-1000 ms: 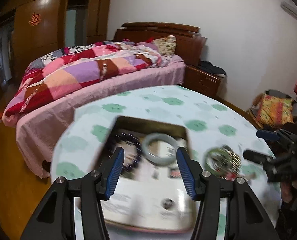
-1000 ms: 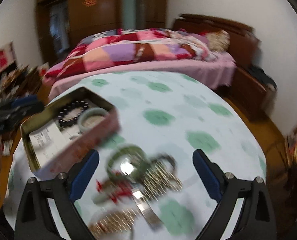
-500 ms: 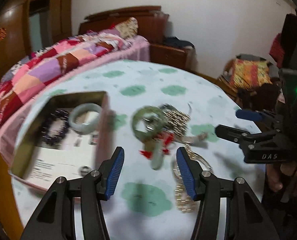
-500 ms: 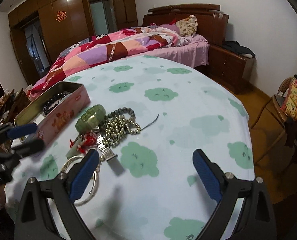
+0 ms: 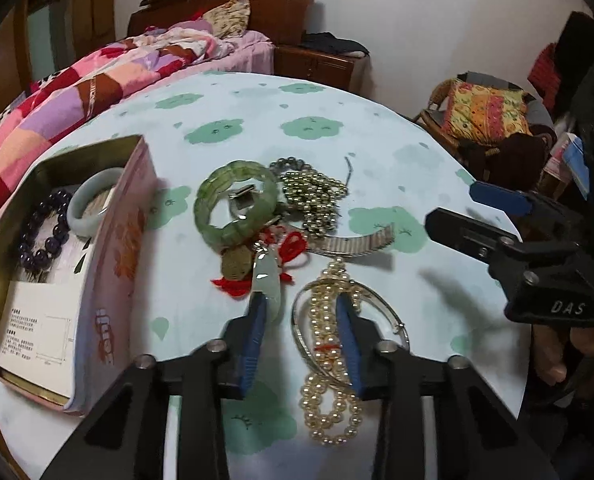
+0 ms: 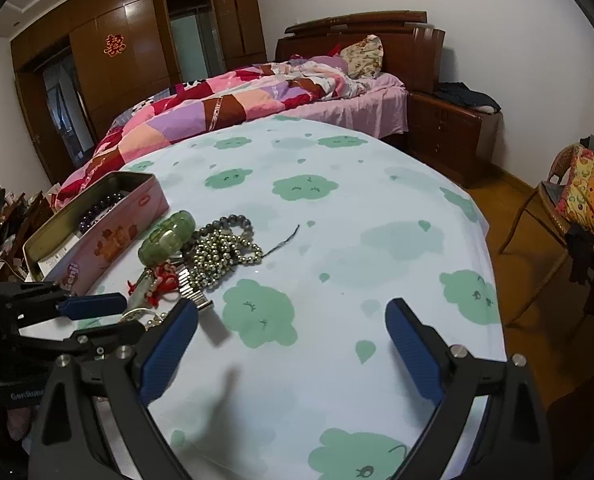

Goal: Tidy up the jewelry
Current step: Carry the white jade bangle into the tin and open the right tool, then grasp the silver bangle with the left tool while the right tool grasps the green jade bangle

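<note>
Jewelry pile under my left gripper, tin waiting beside it

Jaws of my left gripper [image 5: 301, 332] were closing over the near edge of the heap. Between them lay the pearl strand [image 5: 331, 364] and part of the silver bangle [image 5: 385, 312], with the pale jade pendant [image 5: 269, 284] just ahead of the left pad. I could not see the pads pressing on anything yet, so I judged nothing was gripped.

I pointed steeply down at the desk [image 5: 257, 120] because these pieces lay flat and tangled. Farther ahead of the jaws sat the green jade bangle [image 5: 233, 208], touching the heap of metallic beads [image 5: 317, 196] and the red cord [image 5: 293, 248].

To the left of my left gripper stood the open pink tin [image 5: 117, 248], already holding a purple bead bracelet [image 5: 41, 232] and a pale bangle [image 5: 93, 200]; that looked like the place for the rest.

My right gripper [image 6: 293, 344] hung wide apart and empty over bare cloth, the pile off to its left, probably kept clear so the two would not collide.
</note>
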`<move>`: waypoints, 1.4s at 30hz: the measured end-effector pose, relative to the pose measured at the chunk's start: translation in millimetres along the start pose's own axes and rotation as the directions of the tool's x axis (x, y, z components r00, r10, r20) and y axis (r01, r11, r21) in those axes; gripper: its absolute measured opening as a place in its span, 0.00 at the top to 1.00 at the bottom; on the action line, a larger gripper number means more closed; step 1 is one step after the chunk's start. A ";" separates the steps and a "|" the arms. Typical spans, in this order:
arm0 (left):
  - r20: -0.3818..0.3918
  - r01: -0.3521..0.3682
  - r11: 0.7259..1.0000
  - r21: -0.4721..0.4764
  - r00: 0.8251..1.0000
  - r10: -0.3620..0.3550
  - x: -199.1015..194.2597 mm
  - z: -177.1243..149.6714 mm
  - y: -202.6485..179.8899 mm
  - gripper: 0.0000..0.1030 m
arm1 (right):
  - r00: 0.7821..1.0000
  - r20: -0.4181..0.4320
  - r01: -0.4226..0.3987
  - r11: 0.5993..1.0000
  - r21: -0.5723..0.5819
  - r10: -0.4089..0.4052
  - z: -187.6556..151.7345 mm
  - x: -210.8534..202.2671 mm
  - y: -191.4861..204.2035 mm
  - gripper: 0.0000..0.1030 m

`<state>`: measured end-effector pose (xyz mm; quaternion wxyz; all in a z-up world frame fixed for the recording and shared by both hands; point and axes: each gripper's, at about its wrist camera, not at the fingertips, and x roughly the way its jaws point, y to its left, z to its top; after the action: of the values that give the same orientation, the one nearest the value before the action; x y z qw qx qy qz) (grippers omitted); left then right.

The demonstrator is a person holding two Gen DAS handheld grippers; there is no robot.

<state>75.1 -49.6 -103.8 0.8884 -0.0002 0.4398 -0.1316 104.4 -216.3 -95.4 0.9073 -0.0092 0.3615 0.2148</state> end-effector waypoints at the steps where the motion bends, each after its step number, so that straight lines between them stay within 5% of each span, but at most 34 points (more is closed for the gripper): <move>1: -0.010 0.006 1.000 0.004 1.000 -0.005 1.3 -0.3 -0.5 0.95 | 1.000 0.000 0.000 1.000 0.000 0.000 -0.5 0.3 0.4 0.06; 5: -0.014 0.026 1.000 -0.005 1.000 -0.026 1.0 -1.3 1.5 0.96 | 1.000 -0.002 0.002 1.000 -0.012 -0.002 -1.7 0.6 4.3 0.06; 13: 0.100 0.040 0.998 -0.045 0.994 -0.035 -32.3 10.8 13.3 0.96 | 1.000 0.004 0.002 1.000 -0.030 -0.002 1.8 -3.0 13.3 0.06; 29: 0.236 -0.080 0.985 -0.155 0.965 0.116 -65.3 42.2 80.5 0.96 | 0.996 -0.068 -0.074 0.987 -0.142 0.064 59.3 41.9 77.4 0.15; 38: 0.256 -0.103 0.973 -0.207 0.954 0.155 -70.3 41.1 109.1 0.96 | 0.984 -0.177 -0.056 0.984 -0.167 0.026 57.5 84.0 93.0 0.39; 40: 0.259 -0.101 0.971 -0.216 0.953 0.157 -72.0 39.0 112.8 0.96 | 0.981 -0.192 -0.072 0.984 -0.164 0.040 54.6 87.2 93.9 0.71; 42: 0.267 -0.102 0.969 -0.225 0.950 0.162 -75.5 36.7 116.6 0.96 | 0.980 -0.190 -0.087 0.984 -0.154 0.057 52.5 85.4 93.8 0.81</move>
<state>87.4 76.4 -35.8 0.9440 -0.0828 0.3184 -0.0234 156.6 -89.4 -100.1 0.8577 -0.0894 0.4257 0.2742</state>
